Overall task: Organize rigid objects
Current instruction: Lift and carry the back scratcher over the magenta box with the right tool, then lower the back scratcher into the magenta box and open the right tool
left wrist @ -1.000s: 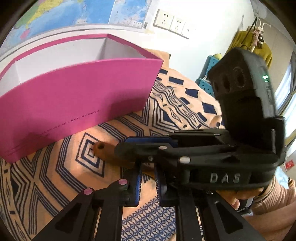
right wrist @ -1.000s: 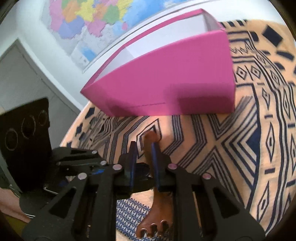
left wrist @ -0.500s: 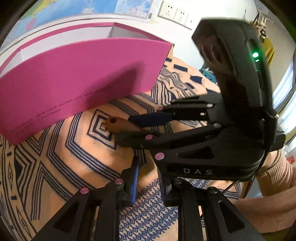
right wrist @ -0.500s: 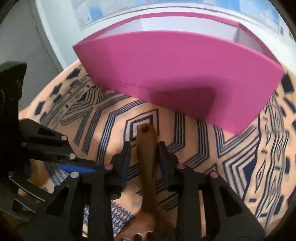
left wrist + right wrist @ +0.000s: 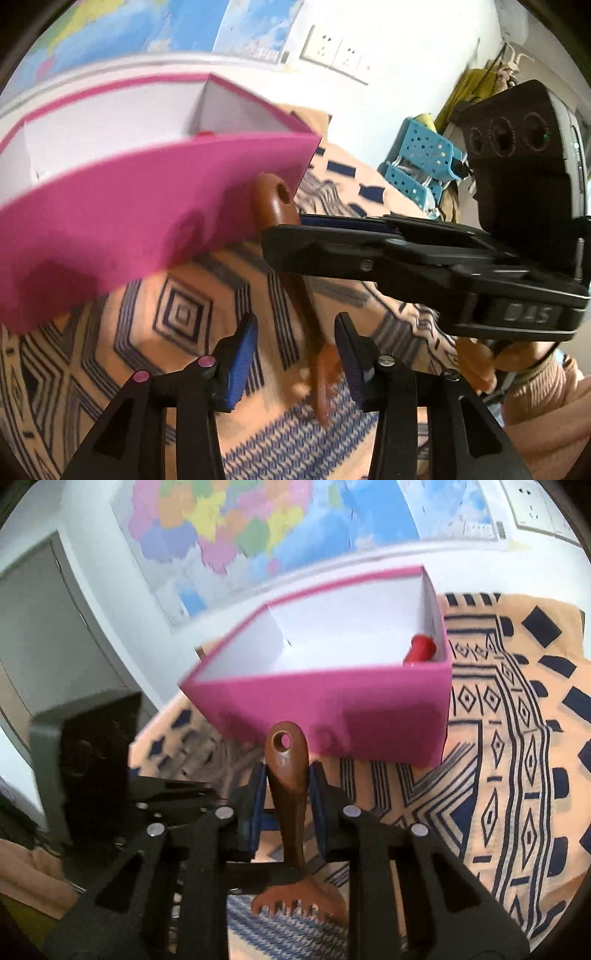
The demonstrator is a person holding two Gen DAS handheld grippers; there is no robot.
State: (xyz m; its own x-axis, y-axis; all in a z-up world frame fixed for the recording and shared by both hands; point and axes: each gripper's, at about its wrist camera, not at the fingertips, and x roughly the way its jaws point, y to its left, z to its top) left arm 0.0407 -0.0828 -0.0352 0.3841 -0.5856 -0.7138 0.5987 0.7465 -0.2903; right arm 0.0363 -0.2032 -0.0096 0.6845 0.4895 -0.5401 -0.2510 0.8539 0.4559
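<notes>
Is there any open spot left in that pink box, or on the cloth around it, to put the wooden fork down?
The pink box has bare white floor across its middle and left; only a red object sits in its right corner. The patterned cloth right of the box is bare. It is crowded in front, where the right gripper holds the wooden fork beside the left gripper.

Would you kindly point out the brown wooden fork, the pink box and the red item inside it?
brown wooden fork (image 5: pixel 287 775), right wrist view, handle.
pink box (image 5: pixel 332 705), right wrist view, front wall.
red item (image 5: pixel 421 648), right wrist view, body.
</notes>
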